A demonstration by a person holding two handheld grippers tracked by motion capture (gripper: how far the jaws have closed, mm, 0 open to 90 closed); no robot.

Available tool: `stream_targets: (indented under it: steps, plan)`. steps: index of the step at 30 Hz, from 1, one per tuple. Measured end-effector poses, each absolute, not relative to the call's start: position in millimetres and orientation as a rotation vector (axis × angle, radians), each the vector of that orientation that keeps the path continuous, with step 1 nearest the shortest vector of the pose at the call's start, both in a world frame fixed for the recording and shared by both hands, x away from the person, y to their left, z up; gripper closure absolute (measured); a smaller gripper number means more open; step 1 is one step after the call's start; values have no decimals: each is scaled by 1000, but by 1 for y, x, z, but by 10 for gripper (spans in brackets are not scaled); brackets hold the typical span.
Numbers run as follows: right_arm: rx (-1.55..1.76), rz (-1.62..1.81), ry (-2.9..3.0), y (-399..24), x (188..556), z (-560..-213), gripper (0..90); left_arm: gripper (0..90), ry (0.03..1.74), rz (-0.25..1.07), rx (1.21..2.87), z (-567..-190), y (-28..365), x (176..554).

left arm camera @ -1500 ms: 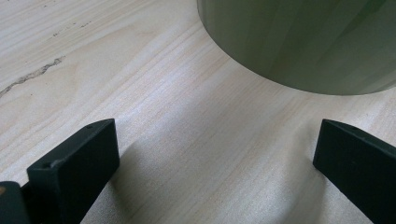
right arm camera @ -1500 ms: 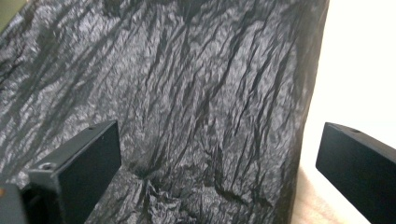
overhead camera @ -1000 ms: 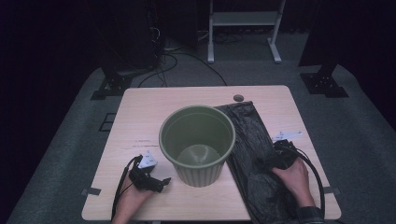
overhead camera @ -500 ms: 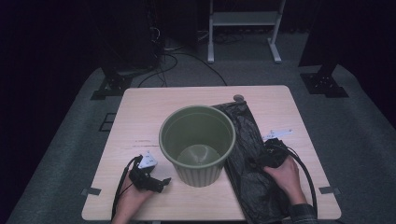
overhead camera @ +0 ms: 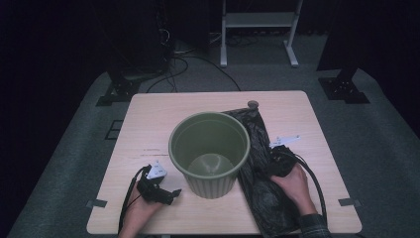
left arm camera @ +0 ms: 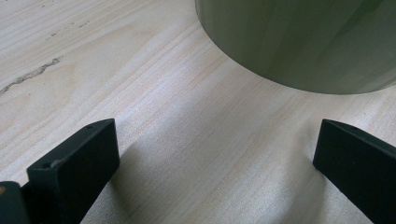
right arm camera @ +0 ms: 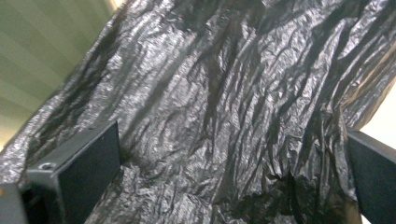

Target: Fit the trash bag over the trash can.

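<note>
The black plastic bag [overhead camera: 260, 173] lies flat and crinkled on the wooden table [overhead camera: 148, 119], stretched from near the far edge down to the near edge, its left side tucked against the green bin [overhead camera: 210, 151]. The bin stands upright and open at the middle of the table, with a ribbed wall and nothing visible inside.

Your right gripper [overhead camera: 278, 157] sits on the bag just right of the bin. Your right gripper view adds what the high view cannot: its jaws are spread wide, with the glossy, creased plastic [right arm camera: 224, 116] lying between them and not pinched, and the bin's wall [right arm camera: 42, 46] at the upper left.

Your left gripper [overhead camera: 168, 194] rests on bare wood near the bin's base. Your left gripper view shows its jaws spread wide over the wood grain [left arm camera: 140, 93], holding nothing, with the bin's lower wall [left arm camera: 299, 42] just ahead.
</note>
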State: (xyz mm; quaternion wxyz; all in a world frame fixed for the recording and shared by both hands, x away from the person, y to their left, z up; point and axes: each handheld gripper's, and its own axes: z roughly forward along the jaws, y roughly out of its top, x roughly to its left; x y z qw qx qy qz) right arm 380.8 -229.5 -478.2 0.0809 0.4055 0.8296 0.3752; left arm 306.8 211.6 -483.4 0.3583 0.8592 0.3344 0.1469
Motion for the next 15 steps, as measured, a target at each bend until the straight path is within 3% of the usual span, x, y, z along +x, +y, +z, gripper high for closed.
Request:
stream_targets:
  steps: [15]
  plan:
    - [1181, 1185, 2490, -201, 387, -477, 0, 0, 858, 378, 2218, -483, 211, 306]
